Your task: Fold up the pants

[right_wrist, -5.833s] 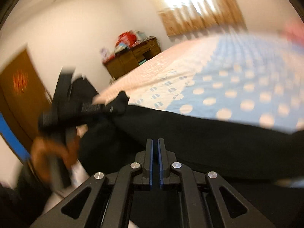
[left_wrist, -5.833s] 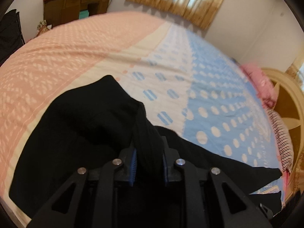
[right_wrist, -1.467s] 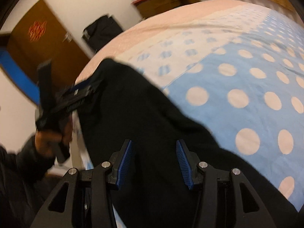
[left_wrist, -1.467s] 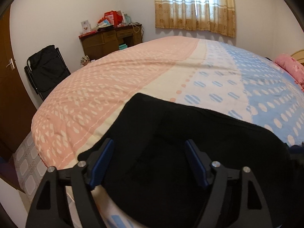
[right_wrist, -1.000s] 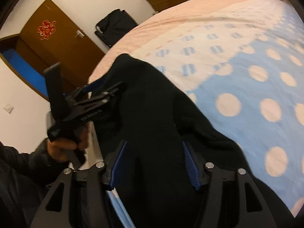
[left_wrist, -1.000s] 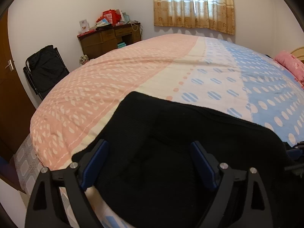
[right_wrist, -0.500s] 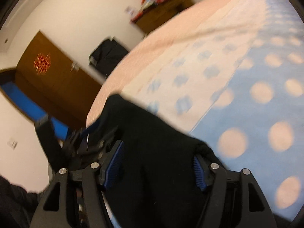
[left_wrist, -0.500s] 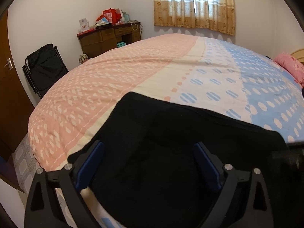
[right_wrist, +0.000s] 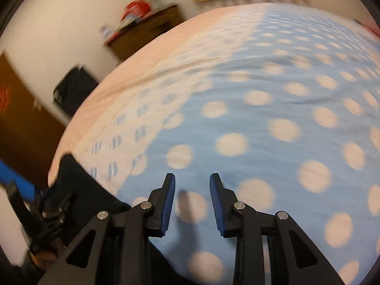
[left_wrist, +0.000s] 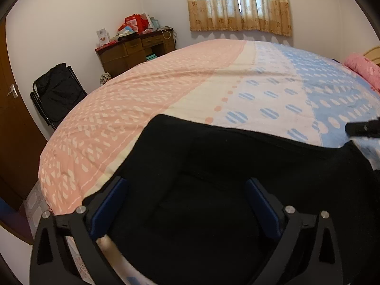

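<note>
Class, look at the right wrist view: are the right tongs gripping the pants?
No. The right tongs stand open over bare sheet, with the pants off to their left.

I see a wide bed [left_wrist: 166,90] filling the view ahead of my left tool, its cover running in bands: pink on the left, cream with striped blue ovals in the middle, blue with pale dots on the right. The black pants [left_wrist: 237,178] lie flat on it at the near edge, directly under and between the left tool's spread tips. A pink pillow [left_wrist: 363,68] rests on the bed far off to the right.
</note>
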Tool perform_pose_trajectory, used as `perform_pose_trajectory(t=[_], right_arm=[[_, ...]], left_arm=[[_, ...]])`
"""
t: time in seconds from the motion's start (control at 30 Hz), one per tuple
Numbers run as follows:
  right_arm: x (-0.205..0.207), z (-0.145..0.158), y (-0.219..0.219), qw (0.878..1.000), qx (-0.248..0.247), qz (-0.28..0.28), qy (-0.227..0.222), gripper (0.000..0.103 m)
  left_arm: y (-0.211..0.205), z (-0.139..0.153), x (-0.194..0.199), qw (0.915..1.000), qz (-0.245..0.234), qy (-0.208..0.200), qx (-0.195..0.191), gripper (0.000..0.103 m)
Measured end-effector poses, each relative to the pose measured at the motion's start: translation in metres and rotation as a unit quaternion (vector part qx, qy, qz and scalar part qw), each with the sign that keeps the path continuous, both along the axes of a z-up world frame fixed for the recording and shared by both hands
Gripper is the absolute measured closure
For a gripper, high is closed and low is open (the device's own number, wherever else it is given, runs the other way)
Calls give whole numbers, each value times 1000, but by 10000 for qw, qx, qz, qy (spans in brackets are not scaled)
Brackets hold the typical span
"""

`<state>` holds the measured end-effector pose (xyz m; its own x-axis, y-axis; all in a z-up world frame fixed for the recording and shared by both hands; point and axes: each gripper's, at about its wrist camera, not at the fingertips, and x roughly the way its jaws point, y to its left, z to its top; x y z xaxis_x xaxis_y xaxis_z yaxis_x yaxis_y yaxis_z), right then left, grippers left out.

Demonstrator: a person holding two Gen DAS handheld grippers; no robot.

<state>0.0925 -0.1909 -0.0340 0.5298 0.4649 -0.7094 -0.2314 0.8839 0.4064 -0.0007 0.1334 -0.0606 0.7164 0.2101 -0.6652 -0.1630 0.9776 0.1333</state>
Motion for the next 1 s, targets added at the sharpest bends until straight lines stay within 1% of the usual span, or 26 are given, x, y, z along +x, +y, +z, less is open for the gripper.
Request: perform_pose_trajectory(t=[0.07, 0.13, 0.2, 0.27, 0.3, 0.33, 0.37, 0.4, 0.47, 0.5, 0.53, 0.57, 0.6, 0.63, 0.67, 0.7, 0.73, 0.77, 0.8, 0.83, 0.9, 1.0], right_arm=[[-23, 9, 2, 9998, -51, 101, -174, 70], [-54, 15, 13, 9984, -316, 336, -317, 70], [-82, 14, 25, 9959, -520, 622, -405, 70], [-94, 6, 23, 9947, -641, 751, -296, 70], [-97, 0, 19, 9941, -773, 725, -214, 70], [-97, -7, 12, 9932, -983, 611, -125, 70], [-96, -12, 3, 9929, -1076, 504, -99, 70], [-94, -13, -12, 9939, -1049, 317, -160, 70], [-91, -10, -39, 9930, -1166, -118, -152, 70], [-92, -7, -54, 9918, -1214, -363, -169, 70], [-94, -1, -81, 9860, -1392, -900, -161, 70], [-99, 3, -96, 9820, -1434, -1215, -165, 70], [-105, 11, -122, 9757, -1387, -1686, -211, 70], [-116, 21, -154, 9647, -1236, -2305, -299, 70], [-127, 27, -181, 9534, -1054, -2802, -368, 69], [-144, 33, -210, 9391, -765, -3322, -435, 63], [-169, 37, -249, 9146, -356, -3992, -532, 58], [-188, 39, -273, 8926, -166, -4464, -616, 47], [-205, 39, -295, 8716, -78, -4852, -698, 43], [-219, 38, -313, 8561, -55, -5118, -710, 43], [-234, 33, -339, 8401, 33, -5386, -637, 43], [-244, 20, -372, 8222, 133, -5682, -322, 43]], left_arm=[[0, 0, 0, 10000, -3, -4, 8, 1], [-1, 0, 0, 10000, -3, -2, 7, 1], [-1, 0, 0, 10000, 9, -8, 10, 0], [-1, 0, 0, 10000, 22, -7, 21, 0], [-1, 1, -1, 10000, 26, -10, 16, 0], [-1, 1, -1, 10000, 18, -10, 21, 0], [-1, 1, 0, 10000, 14, -4, 26, 0], [-1, 1, 0, 10000, 14, 3, 25, 0], [-1, 2, 0, 10000, 18, 49, 16, 0], [0, 2, 1, 10000, 20, 91, 0, 0], [1, 3, 1, 9999, 21, 131, -27, 0], [1, 4, 2, 9999, 20, 156, -53, 0], [2, 4, 3, 9998, 25, 176, -67, 0], [2, 5, 2, 9998, 28, 198, -60, 0], [2, 5, 2, 9997, 32, 217, -46, 0], [1, 5, 2, 9997, 42, 230, -43, 0], [2, 5, 2, 9997, 46, 237, -49, 0], [2, 6, 3, 9997, 51, 243, -62, 0], [2, 6, 2, 9997, 60, 242, -87, 0], [3, 6, 2, 9996, 64, 240, -97, 0], [2, 5, 2, 9997, 75, 239, -63, 0], [2, 6, 2, 9997, 98, 230, -12, 0]])
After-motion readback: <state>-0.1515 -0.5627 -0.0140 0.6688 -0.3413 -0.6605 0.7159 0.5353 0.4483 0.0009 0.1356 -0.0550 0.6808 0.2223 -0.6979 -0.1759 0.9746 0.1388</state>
